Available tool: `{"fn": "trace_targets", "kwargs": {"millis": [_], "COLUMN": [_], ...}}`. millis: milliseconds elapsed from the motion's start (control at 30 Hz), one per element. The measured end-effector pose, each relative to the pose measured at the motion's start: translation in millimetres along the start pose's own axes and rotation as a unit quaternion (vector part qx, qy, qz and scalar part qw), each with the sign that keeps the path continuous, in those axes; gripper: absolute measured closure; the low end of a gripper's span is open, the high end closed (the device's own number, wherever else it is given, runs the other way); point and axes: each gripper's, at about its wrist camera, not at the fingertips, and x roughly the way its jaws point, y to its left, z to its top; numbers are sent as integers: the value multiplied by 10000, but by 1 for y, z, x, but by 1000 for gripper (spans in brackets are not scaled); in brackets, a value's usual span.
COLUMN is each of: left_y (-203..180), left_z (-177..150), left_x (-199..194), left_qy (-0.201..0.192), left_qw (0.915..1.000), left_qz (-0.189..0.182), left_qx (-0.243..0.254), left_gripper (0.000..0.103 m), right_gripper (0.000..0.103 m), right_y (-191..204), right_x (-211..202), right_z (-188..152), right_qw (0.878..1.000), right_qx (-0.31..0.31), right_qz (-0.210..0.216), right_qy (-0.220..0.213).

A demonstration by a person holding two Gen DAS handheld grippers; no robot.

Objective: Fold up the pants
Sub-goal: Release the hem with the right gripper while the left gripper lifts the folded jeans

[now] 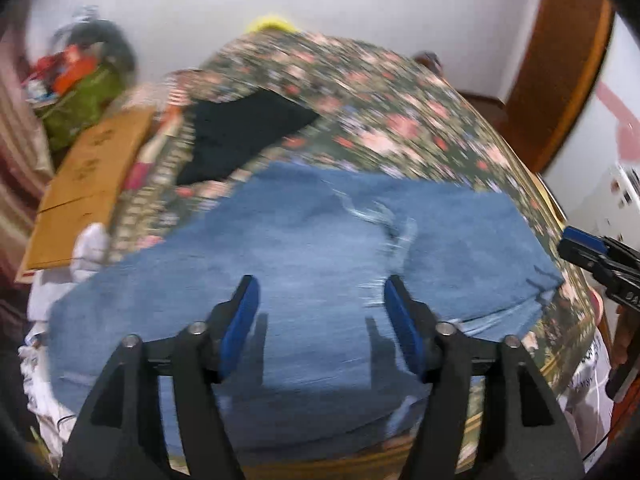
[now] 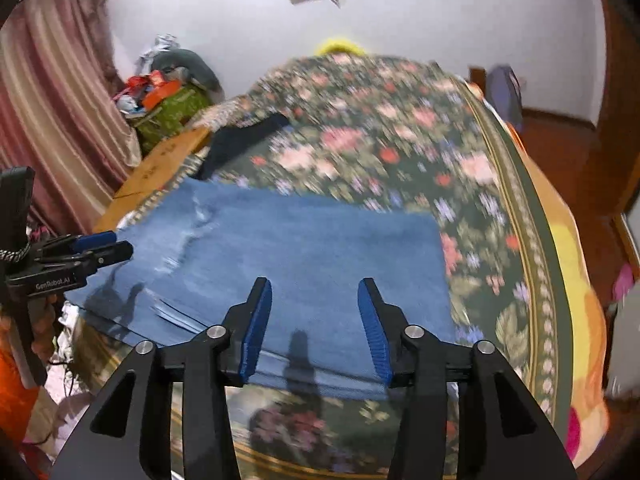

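Blue jeans [image 1: 304,264] with a frayed rip lie folded flat on a floral bedspread [image 1: 392,120]; the right wrist view shows them [image 2: 304,256] as a layered rectangle. My left gripper [image 1: 320,292] hovers over the denim, open, with nothing between its blue pads. My right gripper [image 2: 316,292] hangs above the jeans' near edge, also open and holding nothing. Each gripper shows at the edge of the other's view: the right gripper [image 1: 580,244] at the far right, the left gripper [image 2: 108,246] at the left. Both views are motion-blurred.
A dark folded garment [image 1: 244,136] lies further back on the bedspread [image 2: 400,152]. Left of the bed are a cardboard box [image 1: 88,184], a green bag with clutter [image 1: 84,96] and a pink curtain [image 2: 52,120]. A wooden door [image 1: 560,60] is at the right.
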Motion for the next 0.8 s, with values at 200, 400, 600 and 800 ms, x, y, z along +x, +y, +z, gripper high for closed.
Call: {"fn": "trace_targets", "kwargs": {"millis": [200,400,600,800], "left_y": [62,125,175,196], "left_z": [-10,-40,-85,-135], "left_x": [-44,-60,-52,-34], "left_qy": [-418,-330,-57,342], "left_qw": [9972,9933,9875,9756], "left_qz": [504,670,592,-82], "left_qx": [-354,-884,-1462,-2169], "left_gripper": [21,18,18,18], "right_gripper": [57,55,55,55], "right_y": [44,91,145,187], "right_x": [-4,5,29,60], "right_z": [22,37,37,24], "right_qw": [9986,9959,9919,9888], "right_qx": [-370,-687,-1123,-1328], "right_qz": [226,441,568,656], "right_qy": [-317,-393,-180,201]}}
